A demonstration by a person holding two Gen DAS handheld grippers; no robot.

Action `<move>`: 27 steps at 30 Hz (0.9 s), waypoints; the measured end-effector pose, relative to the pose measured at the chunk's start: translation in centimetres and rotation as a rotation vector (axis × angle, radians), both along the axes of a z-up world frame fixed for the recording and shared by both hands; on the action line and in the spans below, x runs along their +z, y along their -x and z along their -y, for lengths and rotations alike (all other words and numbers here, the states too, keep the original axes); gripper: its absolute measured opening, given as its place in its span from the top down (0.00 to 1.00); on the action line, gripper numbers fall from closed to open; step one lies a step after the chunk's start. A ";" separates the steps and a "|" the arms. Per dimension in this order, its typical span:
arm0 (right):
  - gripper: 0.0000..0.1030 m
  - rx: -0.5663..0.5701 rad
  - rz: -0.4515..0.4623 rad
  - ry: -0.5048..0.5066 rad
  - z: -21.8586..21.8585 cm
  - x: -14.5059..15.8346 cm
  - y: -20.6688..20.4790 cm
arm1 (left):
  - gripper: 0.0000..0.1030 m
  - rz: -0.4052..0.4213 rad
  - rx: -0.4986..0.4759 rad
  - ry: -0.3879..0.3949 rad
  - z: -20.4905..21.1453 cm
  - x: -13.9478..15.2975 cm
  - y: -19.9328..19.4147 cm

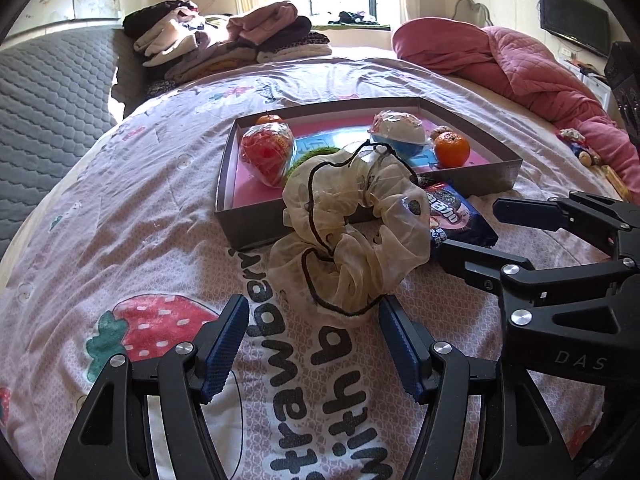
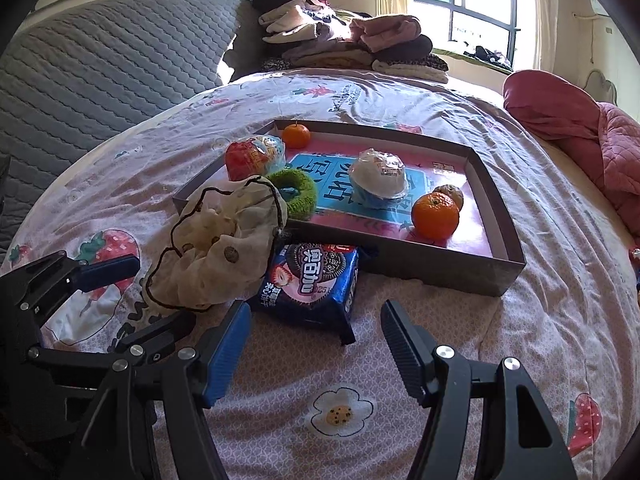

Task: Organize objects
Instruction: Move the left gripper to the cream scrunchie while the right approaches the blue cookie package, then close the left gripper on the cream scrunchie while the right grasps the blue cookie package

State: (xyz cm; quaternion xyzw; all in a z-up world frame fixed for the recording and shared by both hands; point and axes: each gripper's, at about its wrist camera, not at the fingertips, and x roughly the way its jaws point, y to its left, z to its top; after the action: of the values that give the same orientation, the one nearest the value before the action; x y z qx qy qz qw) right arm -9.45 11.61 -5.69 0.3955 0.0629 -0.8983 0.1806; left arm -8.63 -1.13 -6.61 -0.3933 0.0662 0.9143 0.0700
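Sheer ruffled scrunchie (image 1: 344,236) beside glossy cookie packet (image 2: 312,284), against shallow cardboard tray (image 2: 440,268)

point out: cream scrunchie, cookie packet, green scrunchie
cream scrunchie (image 1: 348,236), left wrist view, on its gauzy ruffle left of the middle hole.
cookie packet (image 2: 312,280), right wrist view, on the printed front face.
green scrunchie (image 2: 302,194), right wrist view, on its fuzzy right side, inside the tray.

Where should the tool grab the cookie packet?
Across the cookie packet's two long side edges, coming from its near end, where the right tool already points. It lies flat with that end bare; the scrunchie overlaps its far left corner.
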 end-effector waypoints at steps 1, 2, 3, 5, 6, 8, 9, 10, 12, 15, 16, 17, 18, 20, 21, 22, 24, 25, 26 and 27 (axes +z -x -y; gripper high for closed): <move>0.35 -0.002 0.000 0.004 0.1 -0.1 0.2 | 0.33 -0.001 0.000 0.002 0.0 0.0 0.1; 0.35 -0.001 0.003 0.006 0.1 -0.2 0.3 | 0.33 -0.003 -0.001 0.003 0.0 0.0 0.2; 0.35 -0.005 0.010 0.006 0.2 -0.3 0.5 | 0.33 -0.004 -0.002 0.005 -0.1 -0.1 0.3; 0.35 -0.006 0.018 0.013 0.2 -0.5 0.9 | 0.33 -0.008 -0.004 0.008 -0.1 -0.2 0.6; 0.34 -0.006 0.027 0.021 0.3 -0.6 1.1 | 0.33 -0.011 -0.005 0.012 -0.1 -0.2 0.7; 0.29 -0.011 0.034 0.031 0.4 -0.8 1.5 | 0.33 -0.022 -0.008 0.021 -0.2 -0.1 1.0; 0.29 -0.013 0.034 0.032 0.5 -0.9 1.7 | 0.33 -0.025 -0.012 0.024 -0.2 -0.1 1.2; 0.29 -0.014 0.036 0.034 0.6 -0.9 1.9 | 0.33 -0.028 -0.014 0.027 -0.3 -0.1 1.4; 0.29 -0.023 0.036 0.031 0.7 -0.9 2.3 | 0.33 -0.035 -0.015 0.034 -0.3 -0.2 1.9; 0.29 -0.038 0.052 0.035 0.6 -1.1 3.0 | 0.33 -0.027 -0.015 0.026 -0.3 -0.3 2.9; 0.29 -0.041 0.058 0.038 0.5 -1.1 3.2 | 0.33 -0.025 -0.016 0.024 -0.3 -0.4 3.1; 0.29 -0.046 0.063 0.040 0.4 -1.2 3.4 | 0.33 -0.022 -0.015 0.024 -0.2 -0.5 3.4; 0.29 -0.051 0.066 0.044 0.3 -1.2 3.6 | 0.33 -0.017 -0.011 0.023 -0.2 -0.5 3.6; 0.29 -0.055 0.073 0.054 0.2 -1.3 3.8 | 0.32 -0.002 -0.008 0.009 0.0 -0.8 4.3; 0.30 -0.057 0.078 0.061 0.2 -1.3 3.9 | 0.32 0.003 -0.004 0.002 0.1 -0.9 4.5; 0.31 -0.056 0.080 0.066 0.1 -1.3 3.9 | 0.30 0.008 -0.002 -0.006 0.2 -1.0 4.7; 0.37 -0.050 0.076 0.077 -0.1 -1.2 3.9 | 0.30 0.018 0.000 -0.025 0.4 -1.1 5.1; 0.38 -0.047 0.072 0.081 -0.1 -1.1 3.8 | 0.30 0.018 0.000 -0.033 0.5 -1.1 5.2; 0.43 -0.040 0.070 0.088 -0.2 -1.0 3.8 | 0.30 0.019 0.002 -0.041 0.6 -1.1 5.3; 0.46 -0.036 0.071 0.092 -0.2 -1.0 3.8 | 0.30 0.027 0.003 -0.052 0.7 -1.2 5.5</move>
State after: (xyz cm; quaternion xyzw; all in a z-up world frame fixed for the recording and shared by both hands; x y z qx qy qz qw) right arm -13.22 11.81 -6.64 0.4194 0.0081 -0.8888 0.1844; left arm -14.13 -1.87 -7.83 -0.4038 0.0411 0.9104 0.0798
